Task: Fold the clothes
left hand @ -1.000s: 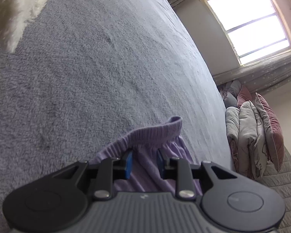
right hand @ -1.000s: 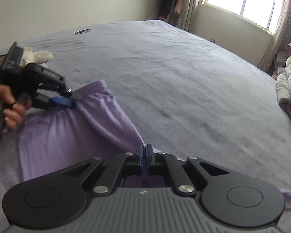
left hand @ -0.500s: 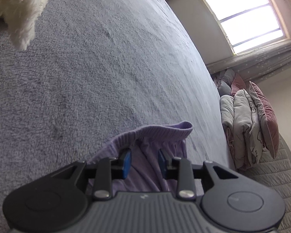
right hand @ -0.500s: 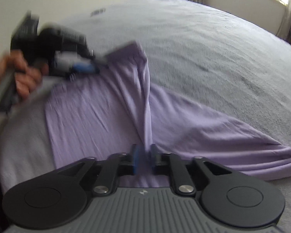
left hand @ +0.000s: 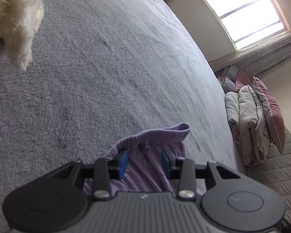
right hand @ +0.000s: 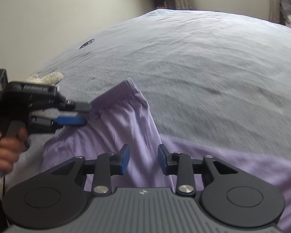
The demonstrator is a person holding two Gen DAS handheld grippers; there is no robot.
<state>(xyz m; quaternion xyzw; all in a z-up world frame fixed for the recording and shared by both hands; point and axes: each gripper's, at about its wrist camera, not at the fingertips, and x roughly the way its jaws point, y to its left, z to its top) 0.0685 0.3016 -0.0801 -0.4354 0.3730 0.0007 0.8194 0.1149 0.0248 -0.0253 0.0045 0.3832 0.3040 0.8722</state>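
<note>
Letting go cleanly matters now: both sets of fingers are opening, left gripper (left hand: 143,162) and right gripper (right hand: 143,160), pads clear of the trousers (right hand: 126,128) between them. Lift straight off so the fold on the bed (right hand: 203,62) stays flat.

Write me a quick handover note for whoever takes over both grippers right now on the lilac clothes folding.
Left gripper: jaws opening, pads apart, with the waistband of the lilac garment lying between them and not pinched.
Right gripper: jaws opening, nothing pinched, a raised crease of the garment below the gap.
Garment: on the grey bed cover, waistband end toward the left gripper, the rest spread out to the right. Fluffy white toy beyond it.
Done: the garment is laid down and being released.
Left: smooth it, then make the folds; it looks unfinished.
</note>
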